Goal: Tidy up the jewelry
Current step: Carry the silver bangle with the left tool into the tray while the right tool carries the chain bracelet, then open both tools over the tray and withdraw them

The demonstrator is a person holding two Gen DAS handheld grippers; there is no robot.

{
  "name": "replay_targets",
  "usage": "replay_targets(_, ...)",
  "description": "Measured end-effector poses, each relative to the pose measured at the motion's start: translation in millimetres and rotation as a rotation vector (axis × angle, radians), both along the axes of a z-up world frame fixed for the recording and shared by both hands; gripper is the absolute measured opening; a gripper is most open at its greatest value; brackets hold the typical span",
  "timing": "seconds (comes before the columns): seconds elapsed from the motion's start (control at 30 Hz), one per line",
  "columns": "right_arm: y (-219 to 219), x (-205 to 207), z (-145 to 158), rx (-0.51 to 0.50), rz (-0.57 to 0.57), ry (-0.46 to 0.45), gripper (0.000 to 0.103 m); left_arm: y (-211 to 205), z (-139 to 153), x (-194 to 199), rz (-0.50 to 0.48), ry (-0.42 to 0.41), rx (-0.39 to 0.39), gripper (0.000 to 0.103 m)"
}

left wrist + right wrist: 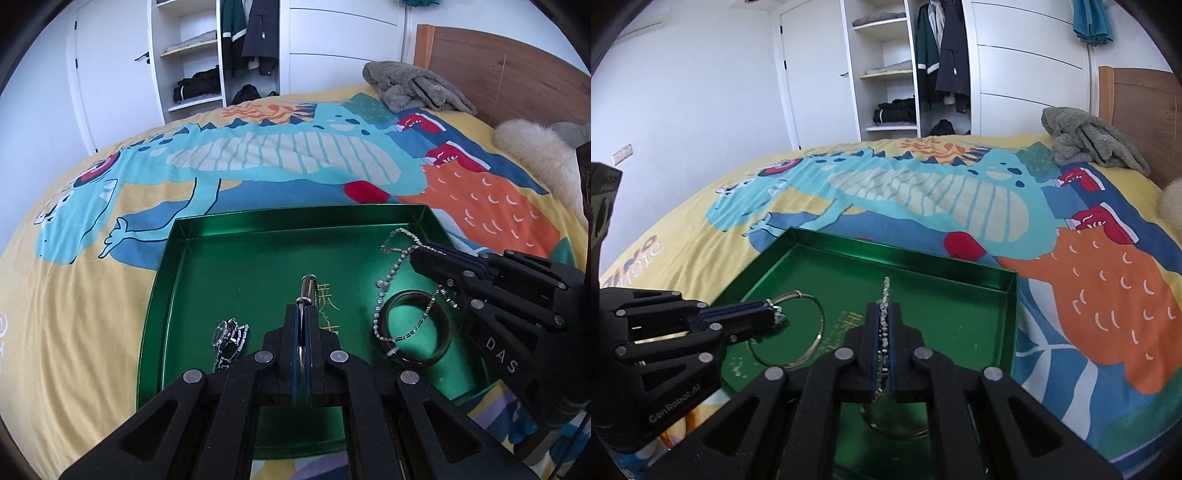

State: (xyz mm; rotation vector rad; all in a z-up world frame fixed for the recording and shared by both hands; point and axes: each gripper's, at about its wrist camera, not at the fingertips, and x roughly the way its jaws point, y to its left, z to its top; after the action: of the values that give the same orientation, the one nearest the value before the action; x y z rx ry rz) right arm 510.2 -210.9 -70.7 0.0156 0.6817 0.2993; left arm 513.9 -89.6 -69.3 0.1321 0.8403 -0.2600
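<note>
A green metal tray (295,216) lies on the bed. My left gripper (303,308) is shut on a thin silver bangle (308,286), seen edge-on over the tray's middle. In the right wrist view that silver bangle (790,328) hangs as a full hoop from the left gripper (774,314). My right gripper (415,254) is shut on a sparkly chain (386,291) that dangles over the tray's right side; the chain (885,295) pokes out past the right gripper (884,306). A watch (229,338) and a dark bangle (417,328) lie in the tray.
The tray (905,254) rests on a yellow dinosaur-print bedspread (92,295). A grey plush blanket (417,86) and a fluffy cream pillow (532,147) lie near the wooden headboard (498,70). An open white wardrobe (886,74) stands behind the bed.
</note>
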Motion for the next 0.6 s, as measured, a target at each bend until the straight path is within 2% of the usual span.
replay_targets(0.17, -15, 34, -30, -0.073, -0.063, 0.121, 0.004, 4, -15, 26, 0.035, 0.038, 0.01, 0.004)
replay_targets(0.27, -20, 41, -43, -0.094, -0.077, 0.17, 0.004, 8, -26, 34, 0.057, 0.07, 0.013, 0.005)
replay_targets(0.43, -22, 38, -52, -0.104, -0.088, 0.191, 0.006, 7, -45, 35, 0.069, 0.127, 0.032, 0.005)
replay_targets(0.53, -21, 38, -51, -0.129, -0.087, 0.192, 0.006, 6, -47, 34, 0.072, 0.118, 0.041, 0.005)
replay_targets(0.57, -20, 38, -51, -0.137, -0.087, 0.194, 0.008, 5, -47, 34, 0.077, 0.12, 0.042, 0.005)
replay_targets(0.6, -20, 38, -51, -0.147, -0.089, 0.197, 0.016, 5, -47, 34, 0.079, 0.121, 0.044, 0.005)
